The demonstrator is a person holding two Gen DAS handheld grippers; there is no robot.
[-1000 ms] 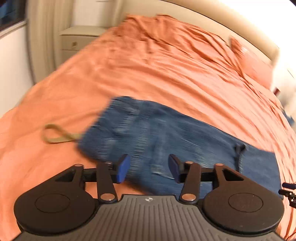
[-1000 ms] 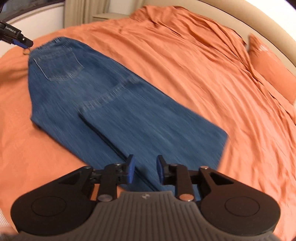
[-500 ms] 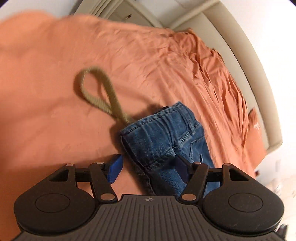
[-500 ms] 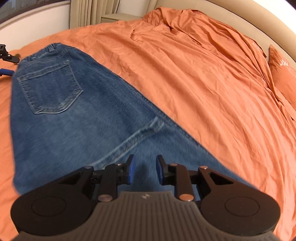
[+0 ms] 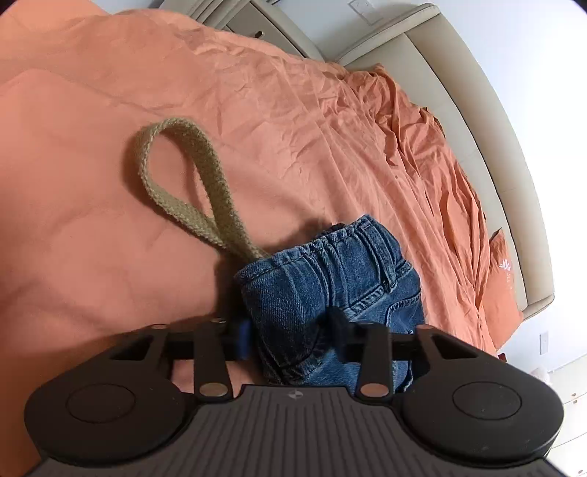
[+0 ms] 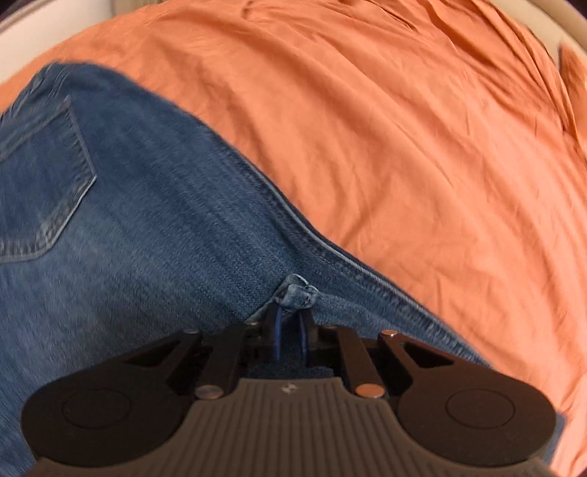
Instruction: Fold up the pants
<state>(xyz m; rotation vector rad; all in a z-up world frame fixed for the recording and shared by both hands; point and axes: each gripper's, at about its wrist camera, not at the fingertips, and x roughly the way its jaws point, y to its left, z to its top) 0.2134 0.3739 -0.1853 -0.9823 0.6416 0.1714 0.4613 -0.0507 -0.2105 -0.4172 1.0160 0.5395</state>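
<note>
Blue jeans (image 5: 330, 279) lie on an orange bedsheet (image 5: 293, 110). In the left wrist view, my left gripper (image 5: 290, 334) is closing around the bunched waistband corner, and the denim fills the gap between its pads. A khaki woven loop (image 5: 176, 176) runs out from under that waistband. In the right wrist view, the jeans (image 6: 146, 220) spread flat with a back pocket (image 6: 40, 190) at the left. My right gripper (image 6: 290, 330) is closing on a small pinched fold of denim (image 6: 299, 293) at the seam, its jaws nearly together.
A beige padded headboard (image 5: 477, 110) curves along the far side of the bed, with an orange pillow (image 5: 502, 279) by it. A pale nightstand (image 5: 264, 25) stands beyond the bed's top corner. Wrinkled orange sheet (image 6: 403, 128) stretches right of the jeans.
My left gripper dropped onto the waistband corner, rolled, and narrowed its jaws around it. My right gripper slid along the jeans to the seam and pinched a fold there.
</note>
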